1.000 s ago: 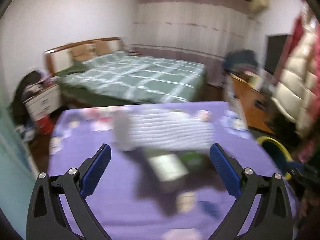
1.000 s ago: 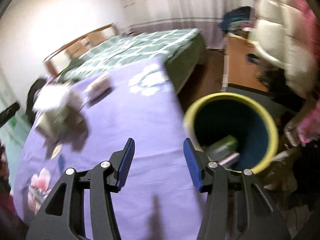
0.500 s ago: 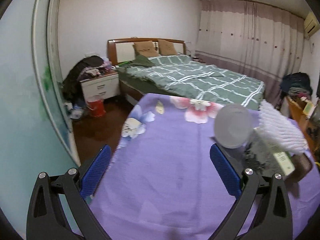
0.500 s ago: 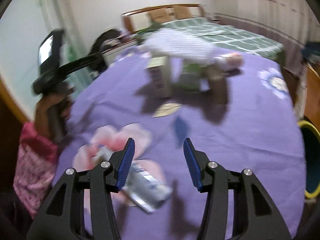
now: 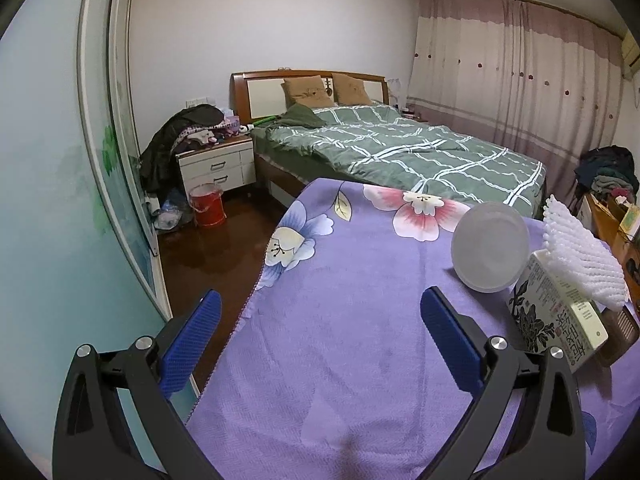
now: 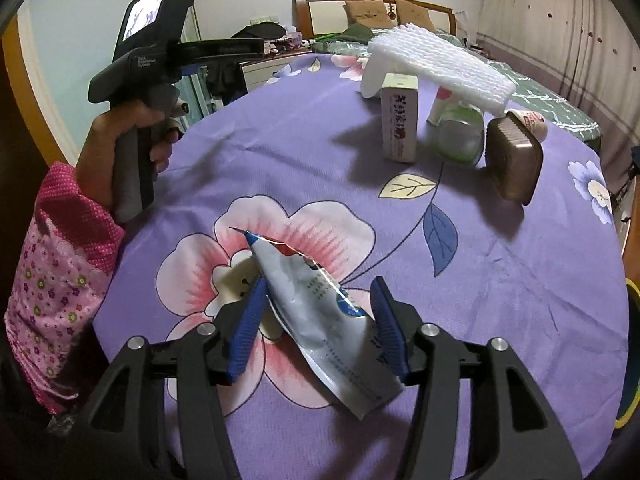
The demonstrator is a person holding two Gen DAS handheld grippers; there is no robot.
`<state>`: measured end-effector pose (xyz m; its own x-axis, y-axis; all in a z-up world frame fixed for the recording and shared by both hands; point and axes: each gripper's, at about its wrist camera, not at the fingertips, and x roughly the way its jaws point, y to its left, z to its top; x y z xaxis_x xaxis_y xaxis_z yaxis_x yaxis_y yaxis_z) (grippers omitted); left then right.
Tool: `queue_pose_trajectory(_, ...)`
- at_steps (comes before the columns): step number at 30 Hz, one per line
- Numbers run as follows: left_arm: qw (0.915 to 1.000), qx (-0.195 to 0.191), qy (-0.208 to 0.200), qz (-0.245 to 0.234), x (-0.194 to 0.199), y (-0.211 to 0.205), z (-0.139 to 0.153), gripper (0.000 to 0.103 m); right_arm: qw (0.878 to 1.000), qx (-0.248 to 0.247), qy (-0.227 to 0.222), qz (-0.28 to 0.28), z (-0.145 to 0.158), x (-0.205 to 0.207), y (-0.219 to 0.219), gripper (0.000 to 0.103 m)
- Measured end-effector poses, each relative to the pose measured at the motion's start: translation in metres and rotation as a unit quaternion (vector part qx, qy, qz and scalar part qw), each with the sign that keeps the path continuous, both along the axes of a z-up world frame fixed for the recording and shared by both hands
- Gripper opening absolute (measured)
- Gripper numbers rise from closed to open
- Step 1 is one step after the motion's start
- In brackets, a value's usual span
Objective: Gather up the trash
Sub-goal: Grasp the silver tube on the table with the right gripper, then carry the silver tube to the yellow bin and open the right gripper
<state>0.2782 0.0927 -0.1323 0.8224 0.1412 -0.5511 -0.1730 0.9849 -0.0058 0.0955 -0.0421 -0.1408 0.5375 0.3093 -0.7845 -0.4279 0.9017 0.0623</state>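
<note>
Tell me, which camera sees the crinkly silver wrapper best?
The right wrist view. The silver wrapper lies there on the purple cloth, right between the blue pads of the right tool, whose jaws are opening. The left wrist view does not show it at all, only cloth and bedroom.

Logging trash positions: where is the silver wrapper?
Right wrist view, low centre: the silver wrapper lies on the purple cloth between the right gripper fingers.
</note>
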Motion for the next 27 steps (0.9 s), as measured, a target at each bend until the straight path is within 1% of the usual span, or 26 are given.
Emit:
queue_pose_trajectory(6,1.0,0.007,0.0,-0.003,0.0,-0.005,-0.001,0.098,1.0,-0.002,0.009,0.02,-0.007,0.003,0.01,0.052)
queue_pose_trajectory(7,1.0,0.007,0.001,-0.003,0.0,-0.006,-0.002,0.098,1.0,-0.002,0.013,0.021,-0.01,0.004,0.011,0.049)
queue_pose_trajectory(8,1.0,0.006,0.001,-0.003,-0.002,-0.005,-0.001,0.098,1.0,-0.002,0.01,0.019,-0.01,0.005,0.012,0.043)
queue_pose_trajectory(11,1.0,0.004,0.002,-0.005,-0.002,-0.006,0.0,0.098,1.0,0.005,0.012,0.02,-0.009,0.006,0.011,0.038)
queue_pose_trajectory(16,0.9999,0.007,0.002,-0.009,-0.003,-0.009,0.0,0.098,1.0,0.01,0.009,0.009,-0.009,0.009,0.01,0.035)
queue_pose_trajectory(21,0.9999,0.008,0.004,-0.011,-0.003,-0.011,-0.001,0.098,0.999,0.012,0.003,-0.036,-0.006,0.018,-0.011,0.034)
queue_pose_trajectory(27,0.9998,0.014,0.008,-0.015,-0.002,-0.015,-0.002,0.098,0.995,0.035,-0.022,-0.085,0.015,0.023,-0.051,0.034)
